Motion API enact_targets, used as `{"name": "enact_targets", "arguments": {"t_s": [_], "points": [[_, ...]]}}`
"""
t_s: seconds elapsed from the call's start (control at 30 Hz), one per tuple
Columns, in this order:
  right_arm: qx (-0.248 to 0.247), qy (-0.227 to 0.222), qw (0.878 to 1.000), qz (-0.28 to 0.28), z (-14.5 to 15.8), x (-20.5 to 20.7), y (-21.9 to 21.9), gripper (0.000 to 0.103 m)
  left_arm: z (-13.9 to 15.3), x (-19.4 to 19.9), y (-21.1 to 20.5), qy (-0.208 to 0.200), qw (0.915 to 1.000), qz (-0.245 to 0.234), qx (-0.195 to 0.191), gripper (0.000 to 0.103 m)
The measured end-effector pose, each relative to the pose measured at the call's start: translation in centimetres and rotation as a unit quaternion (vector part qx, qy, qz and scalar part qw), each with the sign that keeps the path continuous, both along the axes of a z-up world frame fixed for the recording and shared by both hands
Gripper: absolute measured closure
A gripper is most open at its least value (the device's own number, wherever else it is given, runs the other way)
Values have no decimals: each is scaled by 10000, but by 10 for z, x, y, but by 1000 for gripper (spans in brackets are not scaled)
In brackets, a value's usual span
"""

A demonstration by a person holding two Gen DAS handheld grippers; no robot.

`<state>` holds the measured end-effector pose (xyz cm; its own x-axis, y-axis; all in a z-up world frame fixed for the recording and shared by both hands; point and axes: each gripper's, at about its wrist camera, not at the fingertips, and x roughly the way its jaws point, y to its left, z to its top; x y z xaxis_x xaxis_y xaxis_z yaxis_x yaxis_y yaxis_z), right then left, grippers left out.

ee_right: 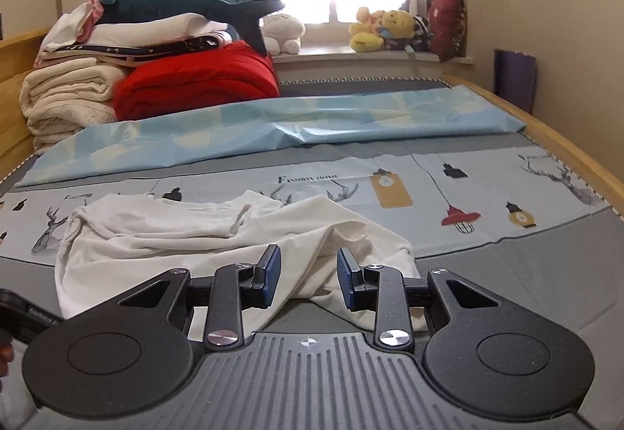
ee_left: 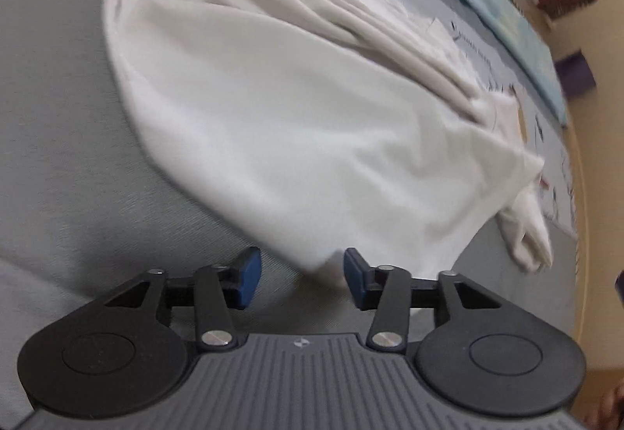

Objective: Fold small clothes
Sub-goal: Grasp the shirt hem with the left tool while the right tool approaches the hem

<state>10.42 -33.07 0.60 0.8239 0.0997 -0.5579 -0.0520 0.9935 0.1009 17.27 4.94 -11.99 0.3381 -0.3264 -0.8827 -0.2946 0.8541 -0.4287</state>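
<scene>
A white garment (ee_right: 187, 239) lies crumpled on the grey bed sheet (ee_right: 507, 274); it fills the left wrist view (ee_left: 273, 110). My left gripper (ee_left: 302, 280) is open, its blue pads either side of a corner of the garment's near edge, not closed on it. My right gripper (ee_right: 308, 280) is open over the garment's right end, a fold of cloth lying between the pads. A drawstring (ee_right: 240, 219) shows near the garment's top.
A light blue sheet (ee_right: 273, 133) lies across the bed beyond the garment. Folded bedding and a red quilt (ee_right: 195, 87) are stacked at the back left. Plush toys (ee_right: 386, 28) sit on the windowsill. A wooden bed rail (ee_right: 565, 149) runs along the right.
</scene>
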Motion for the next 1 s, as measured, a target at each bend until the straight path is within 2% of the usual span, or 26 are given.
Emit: {"name": "enact_targets", "arguments": {"t_s": [0.13, 0.2, 0.23, 0.27, 0.4, 0.53, 0.6, 0.67, 0.73, 0.8, 0.87, 0.93, 1.0], "points": [[33, 119, 9998, -143, -2, 6, -5, 70, 3, 7, -19, -204, 9995, 0, 226, 51], [-20, 163, 9997, -184, -4, 7, -6, 70, 6, 6, -30, -333, 9972, -233, 629, 74], [-49, 176, 9996, -216, -4, 7, -7, 70, 5, 7, -34, -344, 9956, -382, 786, 95], [-70, 198, 9994, -259, -5, 7, -8, 70, 6, 5, -37, -366, 9938, -519, 918, 97], [-43, 359, 9983, -459, -8, 8, -14, 70, 32, -13, -36, -816, 9856, -909, 1170, 99], [5, 472, 9970, -608, -11, 5, -16, 70, 64, -43, -18, -1122, 9751, -1304, 1397, 100], [-2, 504, 9968, -619, -12, 3, -14, 70, 76, -62, -1, -1169, 9698, -1571, 1454, 100], [-53, 525, 9967, -615, -14, 1, -10, 70, 82, -84, 18, -1078, 9615, -1865, 1704, 101], [-92, 546, 9968, -575, -15, -1, -4, 70, 85, -107, 43, -957, 9576, -1981, 1858, 102], [-98, 607, 9969, -499, -17, -1, 2, 70, 90, -123, 72, -916, 9580, -1969, 1874, 102], [-61, 748, 9965, -367, -21, 0, 7, 69, 93, -135, 100, -821, 9650, -1919, 1588, 101], [30, 1049, 9944, -141, -31, 5, 15, 68, 92, -141, 121, -733, 9702, -1855, 1378, 100], [94, 1406, 9900, 91, -42, 10, 24, 64, 93, -140, 133, -745, 9718, -1762, 1382, 93]]}}
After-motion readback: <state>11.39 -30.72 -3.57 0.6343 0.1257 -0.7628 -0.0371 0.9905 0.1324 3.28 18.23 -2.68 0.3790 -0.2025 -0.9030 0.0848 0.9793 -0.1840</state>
